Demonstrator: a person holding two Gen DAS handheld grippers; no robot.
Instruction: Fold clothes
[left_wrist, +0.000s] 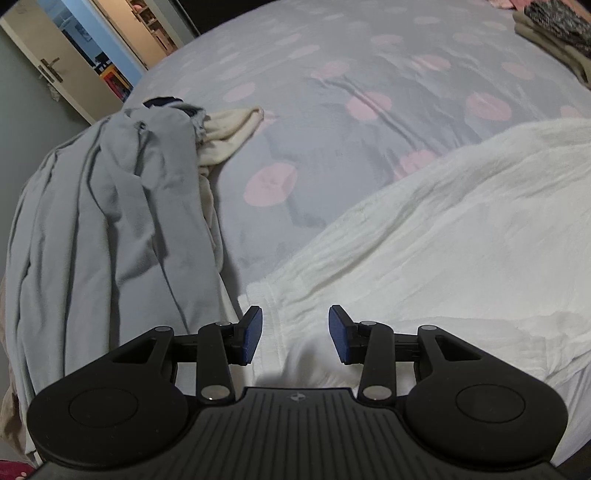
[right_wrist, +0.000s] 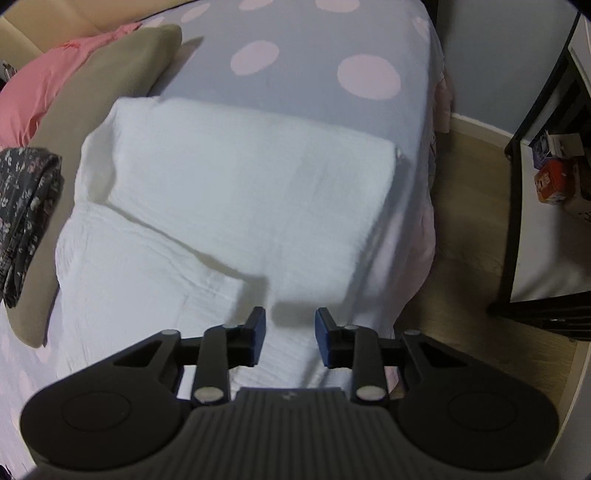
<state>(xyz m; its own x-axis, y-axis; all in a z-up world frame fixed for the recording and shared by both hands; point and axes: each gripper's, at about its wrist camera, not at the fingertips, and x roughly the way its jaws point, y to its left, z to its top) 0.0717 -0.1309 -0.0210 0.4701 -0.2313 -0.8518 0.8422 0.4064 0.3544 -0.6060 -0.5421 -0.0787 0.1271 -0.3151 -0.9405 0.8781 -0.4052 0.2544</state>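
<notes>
Both the left gripper (left_wrist: 295, 334) and right gripper (right_wrist: 289, 338) hang part-open and empty above the white garment (right_wrist: 236, 192). Its folded edge lies near the bed (right_wrist: 303, 33) side, so I judge a careless tug could slide it floorward or undo the fold.

On the bed (left_wrist: 332, 66): one white garment (right_wrist: 236, 184), one grey garment (left_wrist: 110, 221), one cream cloth (left_wrist: 229, 136) beside it, one floral folded piece (right_wrist: 26, 192), one pink pillow (right_wrist: 48, 74).
</notes>
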